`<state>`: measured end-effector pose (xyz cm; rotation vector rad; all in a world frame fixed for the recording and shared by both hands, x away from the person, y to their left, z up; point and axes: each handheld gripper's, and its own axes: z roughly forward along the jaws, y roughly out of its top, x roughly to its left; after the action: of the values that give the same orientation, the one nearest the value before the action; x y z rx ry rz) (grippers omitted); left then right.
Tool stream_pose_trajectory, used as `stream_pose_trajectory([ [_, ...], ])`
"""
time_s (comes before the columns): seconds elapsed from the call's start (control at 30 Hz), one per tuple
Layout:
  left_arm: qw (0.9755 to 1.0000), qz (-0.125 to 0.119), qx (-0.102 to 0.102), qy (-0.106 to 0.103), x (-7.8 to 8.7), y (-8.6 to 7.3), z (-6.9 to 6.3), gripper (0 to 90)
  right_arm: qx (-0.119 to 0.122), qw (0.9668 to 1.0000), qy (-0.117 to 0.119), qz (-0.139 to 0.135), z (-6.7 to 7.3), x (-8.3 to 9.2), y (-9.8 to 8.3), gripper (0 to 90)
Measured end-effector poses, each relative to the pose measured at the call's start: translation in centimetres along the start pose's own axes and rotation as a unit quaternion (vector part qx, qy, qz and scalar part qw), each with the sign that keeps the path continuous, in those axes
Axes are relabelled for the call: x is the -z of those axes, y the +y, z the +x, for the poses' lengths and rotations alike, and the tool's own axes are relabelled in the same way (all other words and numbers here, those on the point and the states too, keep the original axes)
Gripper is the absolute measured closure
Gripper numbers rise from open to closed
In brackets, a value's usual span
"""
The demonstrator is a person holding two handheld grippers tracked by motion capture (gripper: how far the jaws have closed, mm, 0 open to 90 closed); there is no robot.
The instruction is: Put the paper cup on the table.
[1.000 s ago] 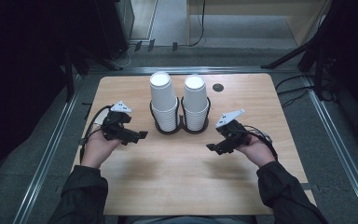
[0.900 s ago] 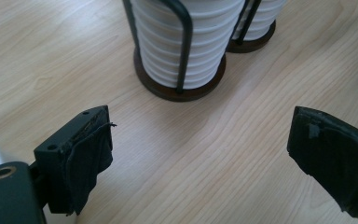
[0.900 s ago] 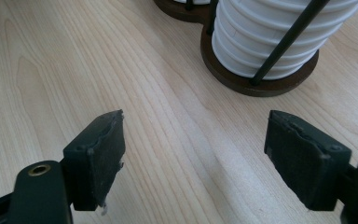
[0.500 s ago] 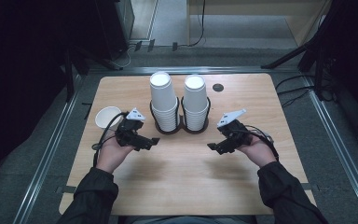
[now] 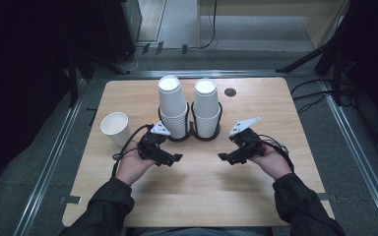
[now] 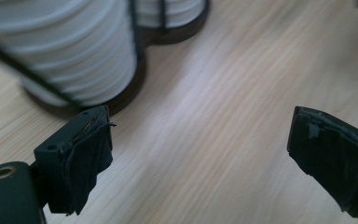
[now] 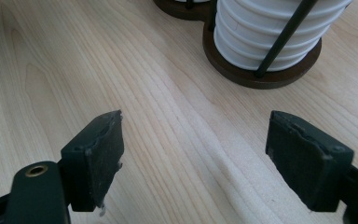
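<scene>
Two tall stacks of white paper cups (image 5: pixel 173 105) (image 5: pixel 206 107) stand in a dark wire holder (image 5: pixel 193 133) at the table's middle. A single white cup (image 5: pixel 115 129) stands upright to the left. My left gripper (image 5: pixel 173 159) hovers open just in front of the left stack, nothing between its pads; in the left gripper view (image 6: pixel 200 140) the stack (image 6: pixel 65 56) is close ahead to the left. My right gripper (image 5: pixel 225 159) is open in front of the right stack. Its jaws have just been opening a little, with bare wood between them (image 7: pixel 198 140) and the stack (image 7: pixel 261 28) beyond.
The wooden table (image 5: pixel 202 196) has a small dark round hole (image 5: pixel 230 92) near its far edge. Metal rails (image 5: pixel 49 162) run along both sides. Cables lie on the floor at the right (image 5: pixel 315 93).
My left hand has moved right and down toward the cup holder, and the single white cup now stands uncovered at the left. The right hand has kept still.
</scene>
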<state>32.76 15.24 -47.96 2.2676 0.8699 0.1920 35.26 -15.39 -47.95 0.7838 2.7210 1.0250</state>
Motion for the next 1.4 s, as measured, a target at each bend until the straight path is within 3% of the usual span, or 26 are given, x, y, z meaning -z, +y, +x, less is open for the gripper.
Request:
stream_pose_trajectory([
  [0.1,0.9998,0.005,-0.02,0.004,-0.6,0.3,-0.6,6.8,-0.002,1.0,-0.002,-0.001,0.1,0.1,-0.1,19.1],
  [0.3,0.9992,0.018,-0.034,-0.009,-1.9,0.7,-1.6,6.8,-0.002,1.0,-0.004,0.002,0.3,0.1,-0.3,19.0],
  [0.57,0.9988,0.015,-0.044,-0.018,-2.7,1.3,-2.5,6.9,-0.001,1.0,-0.004,0.007,0.7,-0.1,-0.6,18.9],
  [0.7,0.9982,-0.002,-0.06,0.002,-2.7,1.7,-3.0,6.9,0.002,1.0,-0.005,0.008,0.8,-0.1,-0.6,18.9],
  [0.83,0.9981,-0.003,-0.061,-0.003,-2.9,1.9,-3.3,12.3,0.001,0.9999,-0.005,0.009,1.0,0.0,-0.8,18.8],
  [1.13,0.9978,0.007,-0.063,-0.018,-3.3,2.1,-3.6,12.4,0.006,0.9999,-0.005,0.013,1.3,-0.2,-0.9,18.8],
  [1.27,0.9973,0.0,-0.073,-0.006,-3.0,2.1,-3.6,12.6,0.006,0.9999,-0.006,0.013,1.4,-0.1,-0.9,18.8],
  [1.4,0.9979,-0.01,-0.064,-0.007,-2.4,2.1,-3.2,12.8,0.008,0.9999,-0.006,0.014,1.4,-0.1,-0.9,18.8],
])
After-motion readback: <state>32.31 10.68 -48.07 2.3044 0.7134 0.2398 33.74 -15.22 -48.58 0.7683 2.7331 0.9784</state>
